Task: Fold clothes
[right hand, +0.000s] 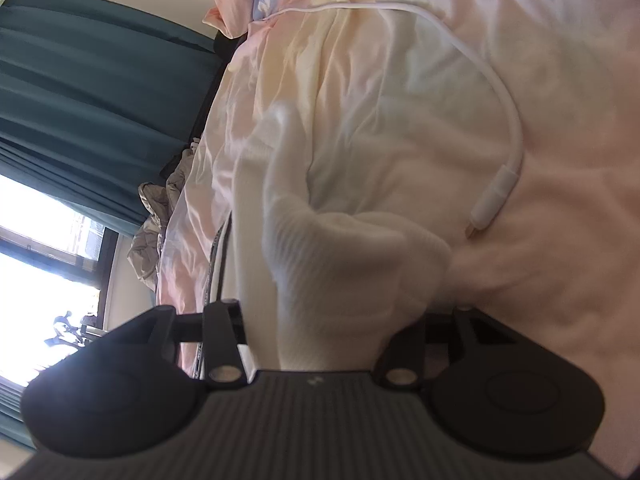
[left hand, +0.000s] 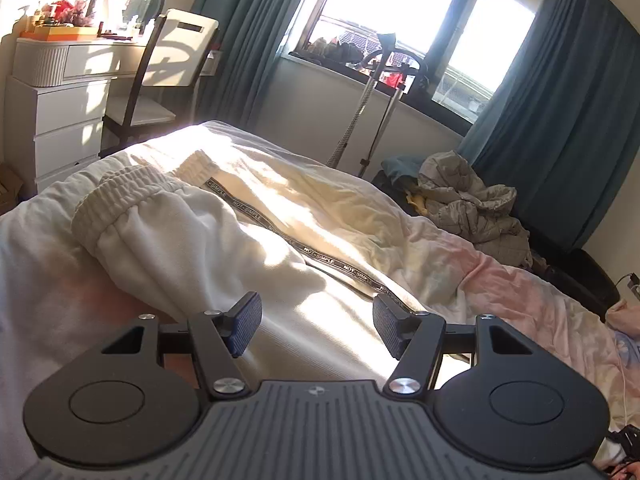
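Sunlit window, teal curtains, white dresser, chair, bed

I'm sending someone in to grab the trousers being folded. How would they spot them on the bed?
Start at the bed below the window, covered with a pale pink sheet. On it lie cream sweatpants, with the ribbed elastic waistband towards the white drawers. Unlike the grey quilted jacket beyond, they carry a dark side stripe printed NOT-SIMPLE.

Cream sweatpants lying folded on bed, elastic waistband bunched, black lettered stripe along leg.
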Tool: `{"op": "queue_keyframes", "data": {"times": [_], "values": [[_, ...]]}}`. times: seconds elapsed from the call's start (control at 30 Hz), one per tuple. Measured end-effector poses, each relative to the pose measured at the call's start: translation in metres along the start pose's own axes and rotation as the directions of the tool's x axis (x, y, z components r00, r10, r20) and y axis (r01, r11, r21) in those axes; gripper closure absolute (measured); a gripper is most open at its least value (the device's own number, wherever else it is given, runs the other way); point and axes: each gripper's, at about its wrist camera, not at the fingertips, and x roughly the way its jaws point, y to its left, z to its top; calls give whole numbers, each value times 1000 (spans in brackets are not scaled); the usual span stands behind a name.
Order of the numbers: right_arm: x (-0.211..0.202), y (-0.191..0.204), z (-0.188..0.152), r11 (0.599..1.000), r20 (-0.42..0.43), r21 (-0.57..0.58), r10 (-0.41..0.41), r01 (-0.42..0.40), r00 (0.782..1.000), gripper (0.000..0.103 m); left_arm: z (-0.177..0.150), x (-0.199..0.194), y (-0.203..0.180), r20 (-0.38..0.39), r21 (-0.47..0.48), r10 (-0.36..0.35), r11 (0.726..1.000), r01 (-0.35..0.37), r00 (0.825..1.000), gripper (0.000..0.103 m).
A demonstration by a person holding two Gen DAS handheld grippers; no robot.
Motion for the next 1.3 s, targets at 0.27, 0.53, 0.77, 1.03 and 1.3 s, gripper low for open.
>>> {"op": "queue_keyframes", "data": {"times": [0.27, 0.53, 0.77, 1.03, 1.3], "values": [[4, 5, -1, 999, 46, -32, 9, -8, 999, 57, -25, 55, -56, -99, 221, -25, 974, 47, 995, 37], [2, 15, 2, 994, 128, -111, 18, -3, 992, 57, -56, 97, -79, -163, 380, -16, 922, 78, 986, 37], [-14, 62, -8, 945, 230, -325, 45, 33, 972, 80, -68, 107, -74, -179, 409, -6, 909, 80, 984, 37], [-61, 160, -72, 815, 254, -569, 297, -106, 920, 91, -59, 103, -67, -181, 374, -36, 922, 102, 983, 37], [-78, 220, -224, 502, -18, -820, 455, -274, 890, 91, -32, 85, -49, -95, 282, -52, 956, 77, 994, 37]]}}
